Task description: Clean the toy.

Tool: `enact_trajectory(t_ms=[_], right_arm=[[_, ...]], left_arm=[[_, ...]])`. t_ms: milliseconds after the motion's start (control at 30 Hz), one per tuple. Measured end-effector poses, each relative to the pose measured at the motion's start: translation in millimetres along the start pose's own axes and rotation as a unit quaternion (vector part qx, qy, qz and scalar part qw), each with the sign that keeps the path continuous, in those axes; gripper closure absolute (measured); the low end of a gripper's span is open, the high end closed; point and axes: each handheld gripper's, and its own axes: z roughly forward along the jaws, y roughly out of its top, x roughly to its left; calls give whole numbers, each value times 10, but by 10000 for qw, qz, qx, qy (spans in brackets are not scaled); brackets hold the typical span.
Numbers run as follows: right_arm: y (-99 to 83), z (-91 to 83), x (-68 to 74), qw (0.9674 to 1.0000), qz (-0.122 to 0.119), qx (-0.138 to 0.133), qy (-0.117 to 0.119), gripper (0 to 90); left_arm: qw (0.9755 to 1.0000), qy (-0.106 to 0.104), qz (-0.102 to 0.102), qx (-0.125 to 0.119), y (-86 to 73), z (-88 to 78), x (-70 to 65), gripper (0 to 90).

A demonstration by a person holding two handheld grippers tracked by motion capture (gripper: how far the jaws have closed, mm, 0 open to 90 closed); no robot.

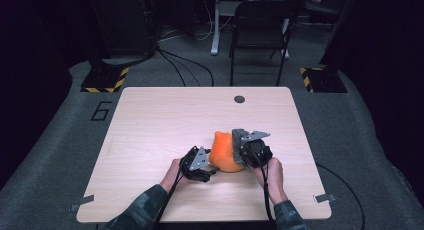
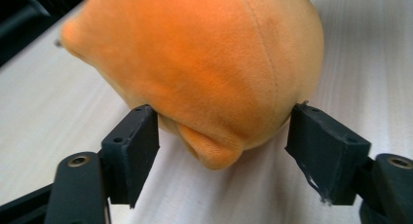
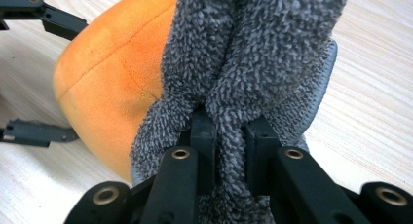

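The orange plush toy (image 1: 223, 152) sits a little below and right of the middle of the high view, on the light wooden table (image 1: 160, 125), and it lies directly between the two tools. The left gripper (image 1: 207, 162) is at the toy's left side. In the left gripper view its jaws stand wide apart, one on each side of the toy's lower bulge, close to the fabric or just touching it, but I judge they do not press it yet. A small stubby part of the toy (image 2: 212, 151) points down toward the table between them.

The right gripper (image 3: 229, 131) is at the toy's right side, and its jaws are closed tight on a fold of grey fleecy cloth (image 3: 258, 63). This cloth lies against the toy's right flank; whether it is sewn to the toy or only draped on it, I cannot tell.

So the toy is just ahead of the left jaws, and the left hand (image 1: 172, 174) is the one free to close. If it closes, I expect the soft body will squash before it holds
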Motion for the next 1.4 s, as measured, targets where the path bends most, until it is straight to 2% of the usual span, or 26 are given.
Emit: enact_trajectory(t_ms=[33,100,200,233,267,367,400,433,467,500,533,633,667,733,800,867,900,967,1000,1067,1100,1133,1200,1267,1300,1400], right_arm=[[-3,1,-5,10000,65,30,-19,780],[-4,5,-7,10000,43,22,-19,780],[-5,6,-1,10000,36,11,-38,780],[-5,6,-1,10000,36,11,-38,780],[-8,1,-1,10000,29,11,-51,780],[-4,-34,-24,9999,98,-75,-1,779],[6,-149,-119,9993,223,-282,-57,778],[4,-228,-191,9987,363,-313,-143,777],[4,-228,-191,9987,363,-313,-143,777],[-36,-323,-343,9976,491,-425,-243,777],[-70,-350,-414,9969,576,-448,-297,777],[-219,-337,-628,9943,915,-336,-422,777],[-282,-281,-705,9933,1054,-224,-423,776],[-330,-219,-749,9921,1172,-122,-434,775],[-357,-179,-775,9918,1187,-76,-460,775],[-363,-184,-797,9910,1236,-71,-510,775],[-366,-192,-808,9909,1234,-88,-522,776],[-373,-225,-837,9901,1284,-143,-544,776],[-378,-246,-852,9902,1270,-178,-549,776],[-367,-293,-866,9896,1299,-250,-560,775],[-358,-313,-867,9898,1278,-269,-576,775],[-336,-351,-862,9897,1272,-315,-570,776],[-287,-429,-833,9898,1241,-413,-562,776],[-227,-519,-783,9905,1147,-511,-560,775],[-193,-561,-751,9908,1103,-562,-546,775],[-87,-680,-625,9919,948,-720,-439,775]], left_arm=[[9997,79,222,-49,7,-8,-22,330],[9986,177,484,-101,9,-7,-65,404],[9981,197,560,-140,8,3,-78,569],[9983,200,540,-110,11,12,-78,569],[9985,223,491,-94,16,16,-82,667],[9986,243,458,-117,24,12,-82,727],[9991,214,336,-168,29,4,-73,738],[9993,207,247,-196,15,0,-61,741],[9993,207,247,-196,15,0,-61,748],[9994,206,180,-204,7,-1,-56,748],[9994,186,157,-227,-2,-3,-44,752],[9993,222,96,-292,-13,-5,-36,764],[9992,227,111,-311,-10,-5,-37,768],[9988,259,75,-414,-1,-19,-31,775],[9980,321,-4,-538,30,-31,-23,783],[9969,270,-285,-678,92,-44,11,788],[9953,263,-471,-805,123,-62,27,789],[9931,182,-750,-882,186,-109,66,790],[9912,136,-930,-935,215,-140,79,790],[9879,101,-1201,-971,281,-200,97,789],[9853,24,-1417,-952,331,-242,112,788],[9836,35,-1505,-996,356,-271,119,787],[9802,-67,-1753,-913,418,-328,139,785],[9726,-235,-2152,-846,447,-355,157,784],[9680,-304,-2358,-800,451,-362,153,784],[9619,-441,-2633,-590,435,-354,147,782]])
